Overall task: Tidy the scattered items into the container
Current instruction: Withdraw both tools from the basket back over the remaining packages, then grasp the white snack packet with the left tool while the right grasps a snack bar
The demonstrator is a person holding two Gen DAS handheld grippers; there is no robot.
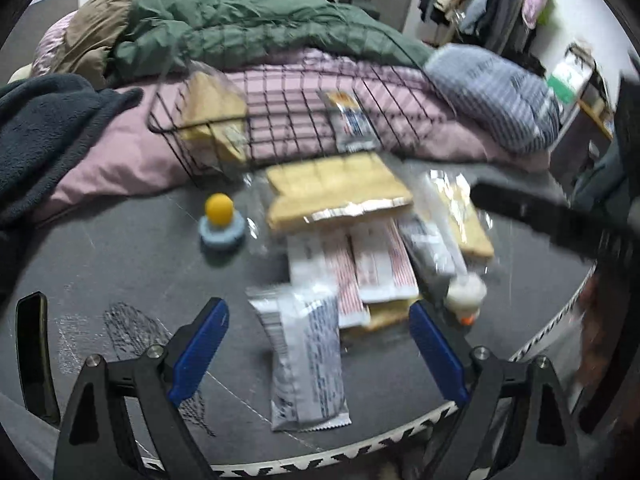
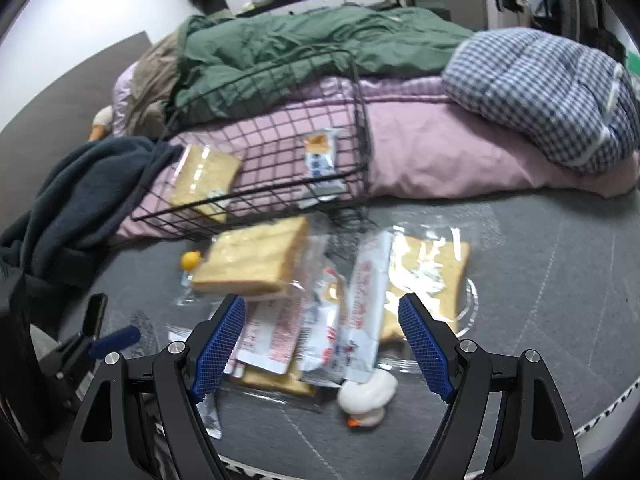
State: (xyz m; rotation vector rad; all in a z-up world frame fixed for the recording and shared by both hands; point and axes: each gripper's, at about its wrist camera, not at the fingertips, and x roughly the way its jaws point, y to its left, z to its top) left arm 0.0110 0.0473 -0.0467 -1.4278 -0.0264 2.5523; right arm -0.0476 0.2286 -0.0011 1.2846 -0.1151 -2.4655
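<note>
Leaning against the pink bedding (image 2: 440, 152), the black wire-grid basket (image 1: 280, 128) is tipped on its side, with its open mouth turned toward the pile of snacks; I think it is placed so because things can be slid or dropped in from the front without lifting them high. Two things are already inside it: a clear bag with a slice of toast (image 2: 204, 184) at its left end and a small white and orange snack packet (image 2: 320, 156) near its right end.

All other items are outside the basket, on the grey mattress surface (image 1: 120, 248). They make one loose heap just before the basket mouth: a wrapped toast slice (image 2: 256, 256) on top, another toast bag (image 2: 432, 280) to the right, several red and white striped sachets (image 1: 380, 260), and a grey and white foil packet (image 1: 308, 360) nearest to the left gripper (image 1: 318, 348). A small white duck toy (image 2: 366, 400) lies at the near edge of the heap, and a yellow ball on a pale blue ring (image 1: 220, 220) stands apart to the left.

Both tools are released. The left gripper has its blue fingers wide apart on either side of the foil packet, not touching it as far as I can judge. The right gripper (image 2: 322, 344) is also spread and empty, hanging above the sachets. The task seems only begun.
</note>
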